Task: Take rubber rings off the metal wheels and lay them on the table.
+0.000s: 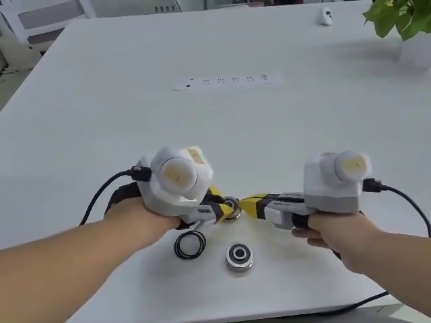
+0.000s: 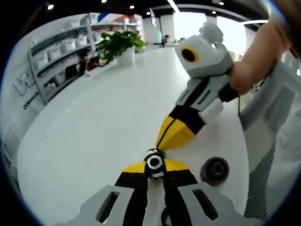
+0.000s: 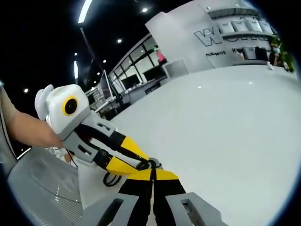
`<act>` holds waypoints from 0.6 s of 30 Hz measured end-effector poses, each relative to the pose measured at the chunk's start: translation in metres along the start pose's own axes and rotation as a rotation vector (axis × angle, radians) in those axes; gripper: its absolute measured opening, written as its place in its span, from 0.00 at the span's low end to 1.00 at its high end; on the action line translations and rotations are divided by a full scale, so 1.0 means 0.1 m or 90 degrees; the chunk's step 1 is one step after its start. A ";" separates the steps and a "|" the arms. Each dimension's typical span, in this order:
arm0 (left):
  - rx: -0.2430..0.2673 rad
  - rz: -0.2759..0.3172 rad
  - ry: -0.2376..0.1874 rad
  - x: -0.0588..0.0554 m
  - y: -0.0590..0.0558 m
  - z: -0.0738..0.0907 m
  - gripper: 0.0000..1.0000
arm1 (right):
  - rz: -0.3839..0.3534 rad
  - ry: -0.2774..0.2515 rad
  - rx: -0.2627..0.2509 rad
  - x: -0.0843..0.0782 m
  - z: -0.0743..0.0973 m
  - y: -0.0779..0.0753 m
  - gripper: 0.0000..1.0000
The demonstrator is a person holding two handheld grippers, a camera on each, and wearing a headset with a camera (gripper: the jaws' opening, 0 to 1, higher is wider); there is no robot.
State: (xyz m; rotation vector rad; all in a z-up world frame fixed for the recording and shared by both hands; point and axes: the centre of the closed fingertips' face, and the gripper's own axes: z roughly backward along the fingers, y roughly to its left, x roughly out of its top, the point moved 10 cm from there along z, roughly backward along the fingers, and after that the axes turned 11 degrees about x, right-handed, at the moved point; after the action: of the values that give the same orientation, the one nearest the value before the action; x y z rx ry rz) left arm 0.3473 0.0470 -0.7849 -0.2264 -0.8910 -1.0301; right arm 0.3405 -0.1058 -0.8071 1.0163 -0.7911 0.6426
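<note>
Two hand-held grippers meet nose to nose at a small metal wheel over a white table.

The left gripper is clenched on the wheel, which sits between its yellow tips. The right gripper faces it from the other side. Its jaws are pressed together and their tips touch the wheel's rim, but I cannot tell if they pinch anything. On the table near the front edge lie loose black rubber rings. A second wheel sits just beside them.
</note>
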 end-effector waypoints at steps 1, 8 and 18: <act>0.000 0.000 0.000 0.00 0.00 0.00 0.12 | 0.000 0.000 0.001 0.00 0.00 0.00 0.00; 0.001 -0.001 0.000 0.00 0.00 0.00 0.12 | 0.002 0.000 0.009 0.00 -0.03 0.01 0.00; 0.002 -0.003 0.001 0.00 -0.01 0.01 0.12 | -0.009 -0.008 0.021 -0.02 -0.04 0.03 0.00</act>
State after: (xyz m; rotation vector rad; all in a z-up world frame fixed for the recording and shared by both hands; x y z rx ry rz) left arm 0.3463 0.0470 -0.7847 -0.2212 -0.8915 -1.0328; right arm 0.3384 -0.1009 -0.8085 1.0550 -0.7860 0.6400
